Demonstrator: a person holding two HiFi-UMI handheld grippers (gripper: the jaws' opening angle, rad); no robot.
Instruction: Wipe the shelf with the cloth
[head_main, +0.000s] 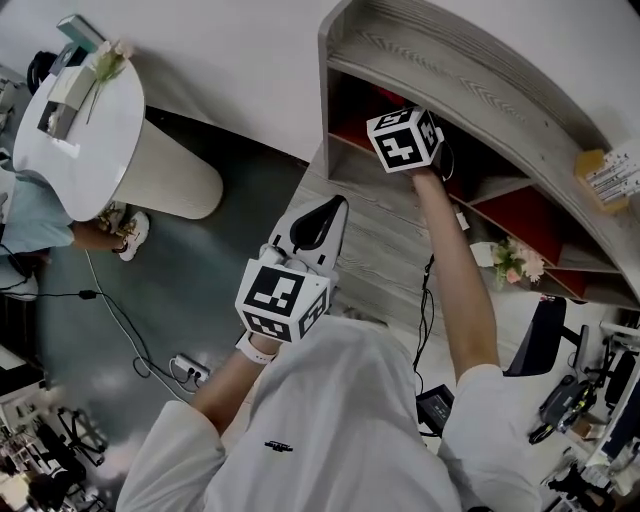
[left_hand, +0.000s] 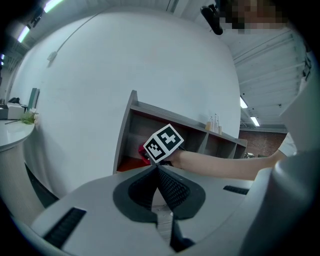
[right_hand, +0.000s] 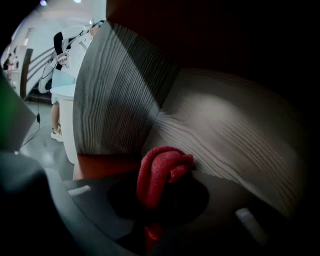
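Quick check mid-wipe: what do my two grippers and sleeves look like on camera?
The left gripper has a light grey shell with dark ribbed jaw pads; the right gripper looks similarly grey in dim light. Each carries a white cube with black square markers. Sleeves are short and white.

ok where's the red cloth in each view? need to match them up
Head view: not visible; hidden beyond the right gripper reaching into the shelf.
Left gripper view: small red patch centre-left, just left of the right gripper's marker cube, likely the cloth.
Right gripper view: lower centre, bunched between the jaws.
Shared landmark: the shelf's grey wood end panel.
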